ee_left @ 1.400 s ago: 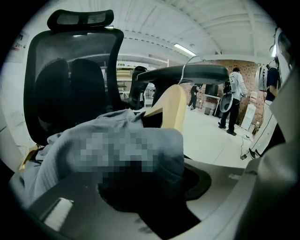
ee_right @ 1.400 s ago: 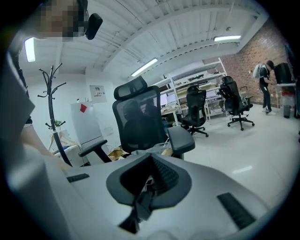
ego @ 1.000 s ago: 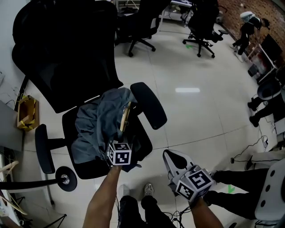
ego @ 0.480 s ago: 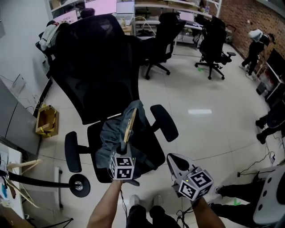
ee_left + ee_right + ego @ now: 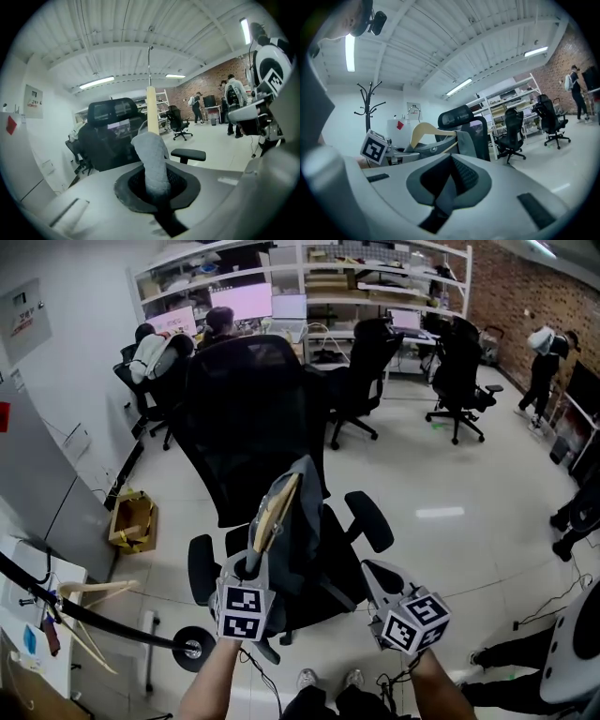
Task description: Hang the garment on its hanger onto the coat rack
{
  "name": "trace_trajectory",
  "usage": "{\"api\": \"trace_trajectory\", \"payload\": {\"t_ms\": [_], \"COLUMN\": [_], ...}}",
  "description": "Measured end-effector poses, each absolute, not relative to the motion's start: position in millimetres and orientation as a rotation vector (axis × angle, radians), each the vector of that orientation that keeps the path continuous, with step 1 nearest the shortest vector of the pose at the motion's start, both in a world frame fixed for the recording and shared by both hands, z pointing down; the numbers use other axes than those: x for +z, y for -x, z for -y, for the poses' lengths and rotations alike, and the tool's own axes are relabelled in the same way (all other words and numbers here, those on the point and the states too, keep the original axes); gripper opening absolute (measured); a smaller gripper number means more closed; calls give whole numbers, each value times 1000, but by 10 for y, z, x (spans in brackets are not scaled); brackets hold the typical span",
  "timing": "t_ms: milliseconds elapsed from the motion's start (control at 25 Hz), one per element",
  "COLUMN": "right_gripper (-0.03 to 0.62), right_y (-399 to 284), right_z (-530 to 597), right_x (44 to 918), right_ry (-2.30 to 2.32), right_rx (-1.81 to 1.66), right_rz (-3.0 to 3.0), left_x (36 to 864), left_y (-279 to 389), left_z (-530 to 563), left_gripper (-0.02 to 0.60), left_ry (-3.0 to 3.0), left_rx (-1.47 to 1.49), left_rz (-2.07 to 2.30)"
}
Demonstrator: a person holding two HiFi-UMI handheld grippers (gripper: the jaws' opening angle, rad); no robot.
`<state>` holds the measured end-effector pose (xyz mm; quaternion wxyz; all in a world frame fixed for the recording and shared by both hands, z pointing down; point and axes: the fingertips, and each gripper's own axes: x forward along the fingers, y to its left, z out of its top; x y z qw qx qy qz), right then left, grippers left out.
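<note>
Head view: my left claw (image 5: 251, 566) sits at lower centre of the frame, clenched on the grey-blue fabric garment (image 5: 306, 521), which is draped over a pale wooden hanger (image 5: 276, 509). Garment and hanger are held up in front of the tall black mesh office chair (image 5: 246, 413), and the hanger rises up and to the right from the claw. My right claw (image 5: 373, 576) is just to the right of it, lower right of centre, its jaws drawn together and tapering to a point, apart from the garment. White tiled floor (image 5: 441, 474) fills the right half of the frame. Left gripper view: the jaws are closed on a fold of the grey garment (image 5: 152, 161) at frame centre, and the fabric stands up out of them. The wooden hanger (image 5: 151, 110) stands upright behind the fold, its thin metal hook (image 5: 150, 65) reaching toward the top of the frame. The black chair (image 5: 110, 133) is left of centre, behind. The right claw (image 5: 269, 79) shows at the upper right edge. Right gripper view: my right claw (image 5: 452, 180) has its jaws pressed together with nothing between them. Beyond them, left of centre, is the left claw (image 5: 375, 145) with the hanger (image 5: 427, 132) and garment (image 5: 467, 143). A black coat rack with branching hooks (image 5: 368, 101) stands at upper left, well apart from the hanger.
</note>
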<state>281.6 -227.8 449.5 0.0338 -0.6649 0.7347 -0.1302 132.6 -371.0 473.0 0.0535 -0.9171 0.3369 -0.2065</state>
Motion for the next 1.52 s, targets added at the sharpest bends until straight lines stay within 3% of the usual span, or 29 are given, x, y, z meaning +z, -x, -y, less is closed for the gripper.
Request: {"api": "trace_trajectory", "payload": {"t_ms": [560,920,1520], "right_gripper": [14,14,14], "right_y": [-2184,-1451,469], "right_z": [2166,1916,1522], "right_x": [3222,2988,2702], "right_ry": [1704,1361,847], "right_rx": [-30,21,78], "right_rz": [-2432,-2609,-2764], "left_x": [3199,2442,2330], "left_y": [-463,385,1981], "left_z": [2834,2123,1032], "left_gripper": [14,14,14], "left_ry": [2736,2704,2598], "left_rx": [-415,-326,-395], "left_rz": [-1057,-1265,-1510]}}
